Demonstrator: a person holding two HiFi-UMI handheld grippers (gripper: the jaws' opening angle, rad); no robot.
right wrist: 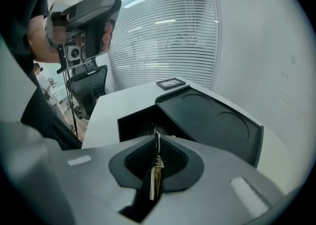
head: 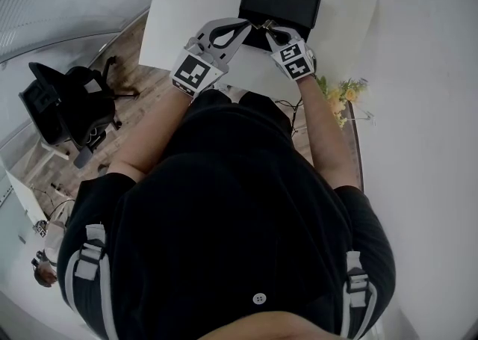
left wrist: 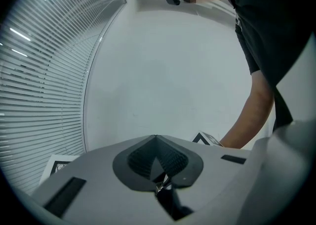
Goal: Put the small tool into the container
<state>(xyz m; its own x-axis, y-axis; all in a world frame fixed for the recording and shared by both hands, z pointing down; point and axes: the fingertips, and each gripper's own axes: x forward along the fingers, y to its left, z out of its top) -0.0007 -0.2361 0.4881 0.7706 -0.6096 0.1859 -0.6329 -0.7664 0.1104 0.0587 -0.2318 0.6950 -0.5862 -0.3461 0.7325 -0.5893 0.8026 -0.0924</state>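
- A person in a black shirt stands at a white table [head: 187, 17], seen from above, holding 2 grippers out toward 12 o'clock.
- The right gripper [head: 267, 31] is clenched on the small tool [right wrist: 155, 172]. This is a thin, shiny metal piece lying lengthwise between the ribbed pads, its point toward the jaw tips.
- The left gripper [head: 249, 25] has its jaws pressed together at the tips. In its own view a small metal piece [left wrist: 160, 185] shows pinched low between the pads, with something dark beneath it. What that piece is cannot be told.
- The 2 sets of jaw tips nearly meet, the left at 9 o'clock of the right.
- The container [head: 314, 11], a black box, sits on the table at 12 o'clock of the grippers. Its lid [right wrist: 212, 120] stands open and has 2 round recesses moulded into it.
- The tool is held at the container's near edge and is not inside it. In the right gripper view the open cavity lies just beyond the jaw tips.
- A black office chair [head: 67, 107] stands on the wooden floor at 9 o'clock of the person.
- A small bunch of flowers [head: 343, 96] sits at 3 o'clock, beside the right forearm.
- Window blinds [right wrist: 163, 36] fill the wall behind the table.
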